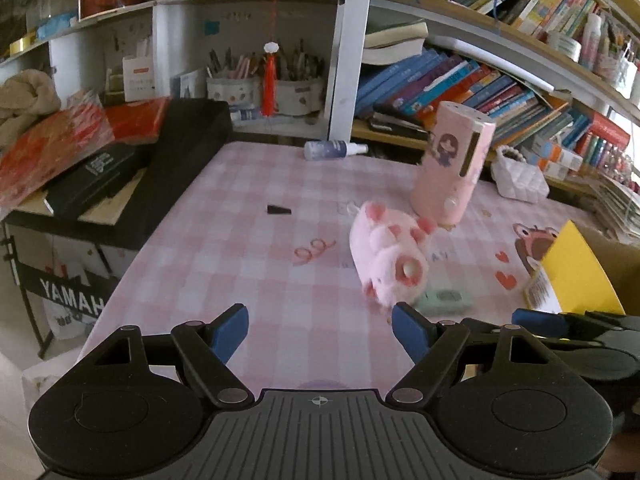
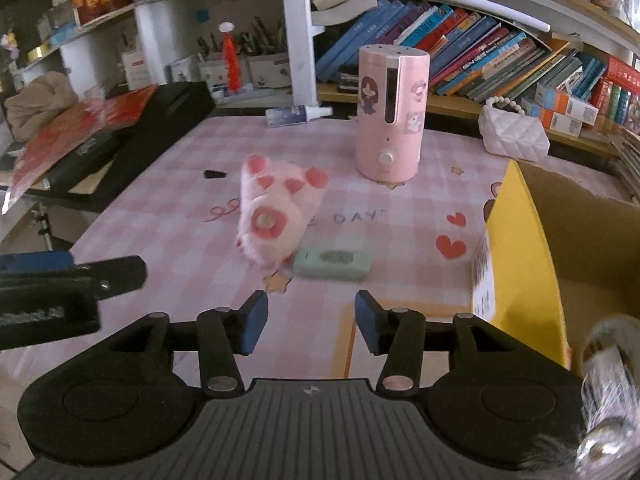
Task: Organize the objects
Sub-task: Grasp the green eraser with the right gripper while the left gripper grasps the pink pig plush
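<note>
A pink plush pig (image 1: 390, 254) (image 2: 276, 210) lies on the pink checked tablecloth (image 1: 240, 240) (image 2: 400, 220). A mint green case (image 1: 444, 301) (image 2: 332, 263) lies flat against its near side. A tall pink humidifier (image 1: 454, 162) (image 2: 390, 114) stands upright behind them. My left gripper (image 1: 320, 330) is open and empty, low over the table, left of the pig. My right gripper (image 2: 311, 322) is open and empty, just in front of the green case. An open yellow cardboard box (image 1: 572, 276) (image 2: 536, 248) stands at the right.
A spray bottle (image 1: 334, 149) (image 2: 298, 114) lies at the table's far edge. A small black piece (image 1: 279, 210) (image 2: 214, 175) lies left of the pig. A white quilted purse (image 1: 518, 180) (image 2: 514, 134) sits at the back right. A black keyboard case (image 1: 176, 168) borders the left. Bookshelves stand behind.
</note>
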Demonstrator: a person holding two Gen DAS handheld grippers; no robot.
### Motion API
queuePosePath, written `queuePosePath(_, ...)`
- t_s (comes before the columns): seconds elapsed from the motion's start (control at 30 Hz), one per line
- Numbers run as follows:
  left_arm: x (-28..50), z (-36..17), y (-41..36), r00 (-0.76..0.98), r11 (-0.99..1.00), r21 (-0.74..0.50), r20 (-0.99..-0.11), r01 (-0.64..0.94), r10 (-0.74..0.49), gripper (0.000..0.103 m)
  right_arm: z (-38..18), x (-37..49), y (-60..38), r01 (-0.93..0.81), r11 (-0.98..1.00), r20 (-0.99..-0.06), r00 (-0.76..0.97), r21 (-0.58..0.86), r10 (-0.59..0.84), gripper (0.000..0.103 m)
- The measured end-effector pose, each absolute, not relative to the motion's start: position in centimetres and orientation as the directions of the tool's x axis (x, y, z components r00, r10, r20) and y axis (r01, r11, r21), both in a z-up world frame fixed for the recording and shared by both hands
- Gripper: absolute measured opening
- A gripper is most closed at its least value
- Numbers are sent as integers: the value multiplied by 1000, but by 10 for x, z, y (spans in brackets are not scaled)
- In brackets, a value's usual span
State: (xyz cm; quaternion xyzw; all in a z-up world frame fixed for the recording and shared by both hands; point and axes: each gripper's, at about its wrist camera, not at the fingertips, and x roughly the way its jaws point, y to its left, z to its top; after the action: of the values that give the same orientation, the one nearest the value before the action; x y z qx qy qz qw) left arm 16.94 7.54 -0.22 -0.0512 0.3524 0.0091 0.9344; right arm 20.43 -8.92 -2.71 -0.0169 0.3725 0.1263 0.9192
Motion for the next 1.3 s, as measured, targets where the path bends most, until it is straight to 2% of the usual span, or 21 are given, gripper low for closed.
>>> queuePosePath(0.17,190,-6,76,742,994,-78,-670,-72,1,81,-41,240,-82,-205,978,-711,681,44,174,66)
queuePosePath(0.27,200,-10,76,732,994,-75,-681,-80,8,81,-52,256,-77,-208,978,-723,672,24,160,68)
queuePosePath(0.47,215,-11,74,727,994,-78,-687,-80,5,81,-74,277,-71,-210,978,-747,650,-6,135,68)
queuePosePath(0.73,231,-7,67,732,995,-77,-681,-57,-11,81,-85,288,-68,-242,970,-752,636,15,170,66)
queuePosePath(0.87,240,-7,63,734,995,-93,-678,-37,-36,81,-73,281,-74,-245,969,-741,645,29,185,66)
queuePosePath(1.13,277,-22,33,704,989,-136,-698,49,-131,81,-44,240,-82,-374,927,-721,645,-7,255,66)
queuePosePath(1.3,301,-44,9,650,990,-79,-748,117,-136,81,-39,229,-80,-418,904,-696,676,-90,243,66)
